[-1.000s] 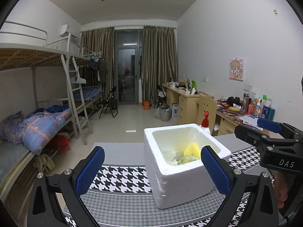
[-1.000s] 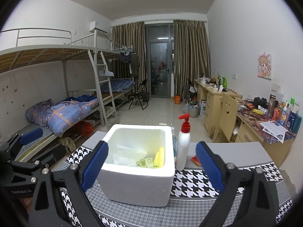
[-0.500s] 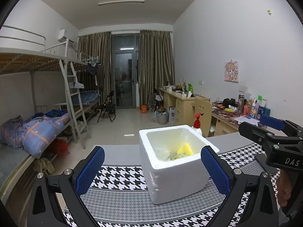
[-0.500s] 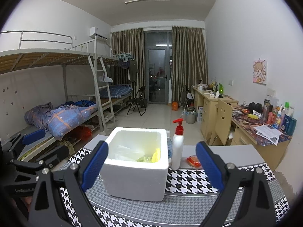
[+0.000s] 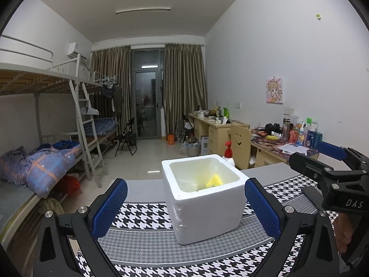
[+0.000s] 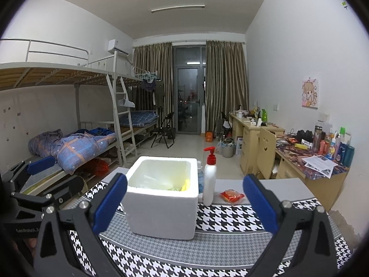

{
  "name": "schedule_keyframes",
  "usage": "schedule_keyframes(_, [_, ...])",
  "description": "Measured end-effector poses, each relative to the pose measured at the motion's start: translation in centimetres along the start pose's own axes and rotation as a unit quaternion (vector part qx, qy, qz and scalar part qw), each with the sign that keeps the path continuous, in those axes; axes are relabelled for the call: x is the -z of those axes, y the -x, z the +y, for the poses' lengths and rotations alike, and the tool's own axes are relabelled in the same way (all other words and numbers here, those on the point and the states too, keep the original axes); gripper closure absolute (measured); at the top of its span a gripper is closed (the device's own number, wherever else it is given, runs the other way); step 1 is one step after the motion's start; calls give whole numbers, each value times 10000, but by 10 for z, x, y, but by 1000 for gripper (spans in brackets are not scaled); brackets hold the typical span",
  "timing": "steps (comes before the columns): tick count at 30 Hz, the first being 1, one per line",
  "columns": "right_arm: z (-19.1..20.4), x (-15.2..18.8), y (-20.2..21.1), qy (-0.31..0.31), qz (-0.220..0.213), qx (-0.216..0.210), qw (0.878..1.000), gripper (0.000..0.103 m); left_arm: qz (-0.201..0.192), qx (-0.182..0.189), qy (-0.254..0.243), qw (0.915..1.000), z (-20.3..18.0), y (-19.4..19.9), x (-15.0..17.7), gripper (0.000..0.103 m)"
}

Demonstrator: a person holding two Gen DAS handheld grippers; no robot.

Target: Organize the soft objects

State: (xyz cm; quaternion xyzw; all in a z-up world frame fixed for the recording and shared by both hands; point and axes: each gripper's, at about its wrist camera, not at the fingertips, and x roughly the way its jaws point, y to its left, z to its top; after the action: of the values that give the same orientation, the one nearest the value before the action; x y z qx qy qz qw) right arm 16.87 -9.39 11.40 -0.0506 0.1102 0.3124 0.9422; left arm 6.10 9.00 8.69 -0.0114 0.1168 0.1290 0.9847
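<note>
A white foam box stands on the houndstooth tablecloth. Inside it lie a yellow soft item and crumpled clear plastic. My left gripper is open, a short way back from the box, with nothing between its blue pads. My right gripper is also back from the box; its jaws are opening and hold nothing. A red snack packet lies on the table to the right of the box.
A white pump bottle with a red top stands right beside the box. Bunk beds with a blue quilt line the left wall. Desks with bottles and papers line the right wall.
Both grippers have drawn back from the foam box, which now looks smaller and farther off in both views. The box and bottle stay in place.
</note>
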Motion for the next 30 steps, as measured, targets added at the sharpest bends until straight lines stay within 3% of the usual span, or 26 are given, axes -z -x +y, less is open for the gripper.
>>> schedule_keyframes(18, [-8,22,31,11,-209,49,9998,1,-137,176,32,9997,-4,25,20,1])
schedule_keyframes(30, [-1,41,33,84,-275,71,9996,1,-280,85,125,9995,-3,33,33,1])
